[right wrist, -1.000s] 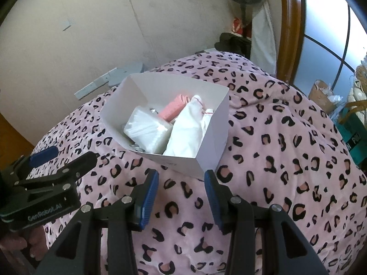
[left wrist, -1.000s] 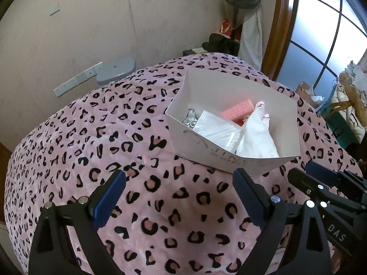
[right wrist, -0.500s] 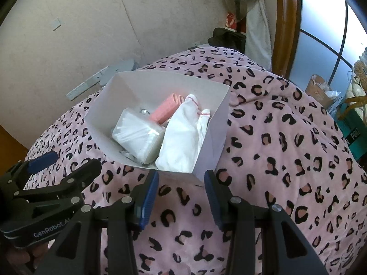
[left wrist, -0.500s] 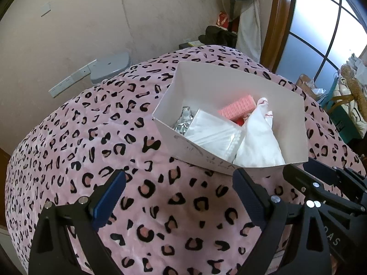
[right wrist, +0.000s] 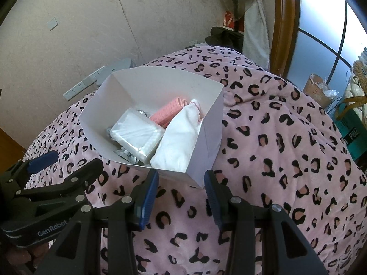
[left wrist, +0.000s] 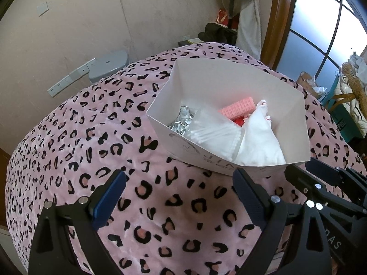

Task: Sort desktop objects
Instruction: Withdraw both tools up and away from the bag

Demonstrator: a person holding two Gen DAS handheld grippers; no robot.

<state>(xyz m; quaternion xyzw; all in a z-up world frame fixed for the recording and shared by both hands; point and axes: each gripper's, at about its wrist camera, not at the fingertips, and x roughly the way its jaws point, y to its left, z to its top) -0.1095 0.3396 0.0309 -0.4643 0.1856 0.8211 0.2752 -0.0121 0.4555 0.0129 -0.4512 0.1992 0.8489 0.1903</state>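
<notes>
White box (left wrist: 286, 105) on the leopard-print cover (left wrist: 91, 137), just ahead of both grippers. Left gripper (left wrist: 181, 194): jaws wide apart, empty, box beyond its right finger. Right gripper (right wrist: 181, 192): jaws partly apart, empty, the box's near corner just ahead between them. Inside: swab pack (right wrist: 137, 135), pink roller (right wrist: 166, 113), white cloth (right wrist: 179, 142), foil (left wrist: 183, 120).

A white paper box (left wrist: 286, 114) sits on a pink leopard-print blanket (left wrist: 91, 137). Inside lie a packet of cotton swabs (left wrist: 213, 135), a white cloth (left wrist: 261, 142) to its right, crumpled foil (left wrist: 183, 121) to its left and a pink hair roller (left wrist: 238, 107) at the far side. The left gripper (left wrist: 179, 190) hangs near the box's near wall, jaws wide apart and empty. The right gripper (left wrist: 321, 183) shows at the right edge.
</notes>
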